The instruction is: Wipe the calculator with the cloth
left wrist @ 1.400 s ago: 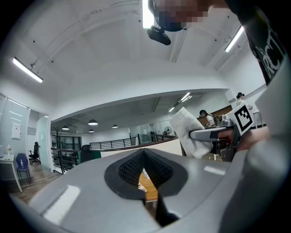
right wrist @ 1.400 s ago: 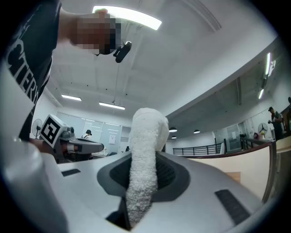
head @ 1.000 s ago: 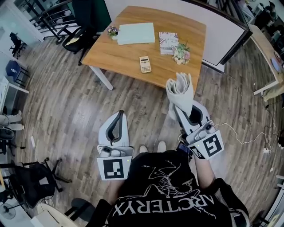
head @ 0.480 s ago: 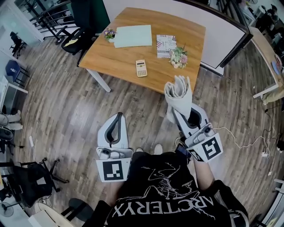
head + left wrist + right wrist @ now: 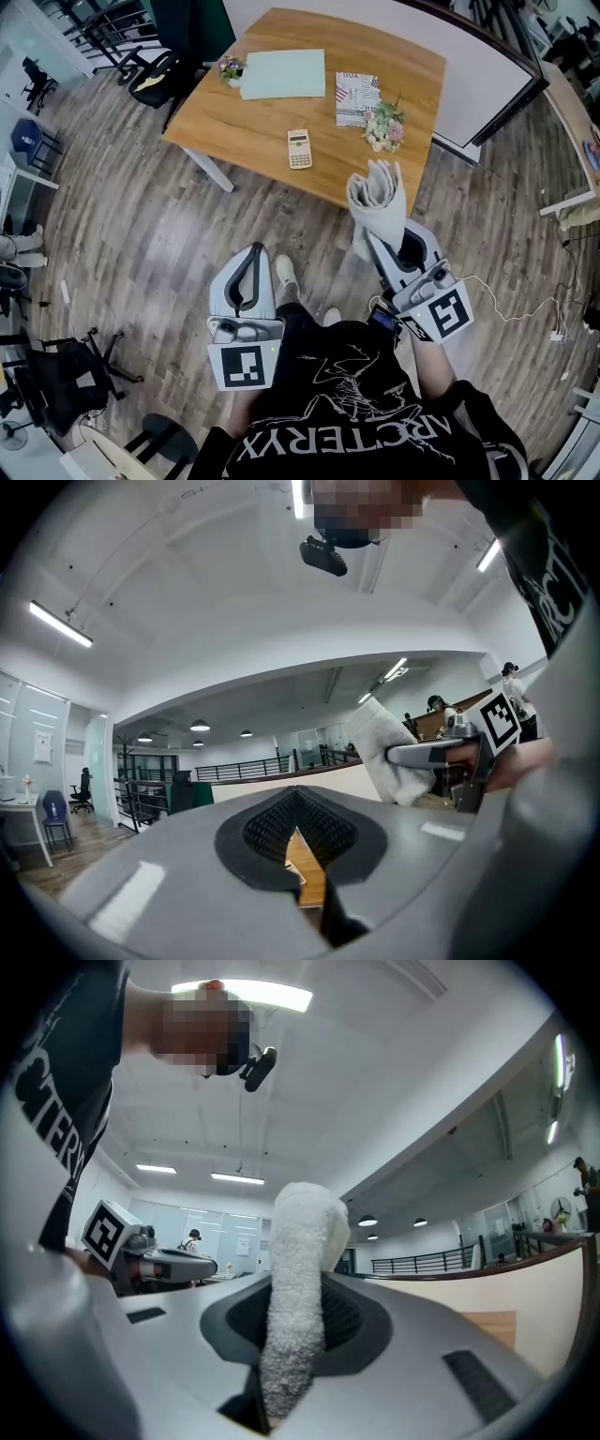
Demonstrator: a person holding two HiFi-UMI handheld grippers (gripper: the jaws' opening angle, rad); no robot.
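A beige calculator lies on the wooden table, near its front edge, far ahead of both grippers. My right gripper is shut on a white folded cloth that sticks up past its tips; in the right gripper view the cloth stands clamped between the jaws. My left gripper is held low over the floor, shut with nothing in it. In the left gripper view the jaws meet at the tip with only a sliver of table showing through, and the cloth appears at the right.
On the table also lie a pale green pad, a printed booklet and two small flower bunches. A large whiteboard panel leans behind the table. Office chairs stand at the left; a cable trails on the floor.
The view has shifted a little toward the table and a foot has stepped forward. Both grippers keep their hold and pose.
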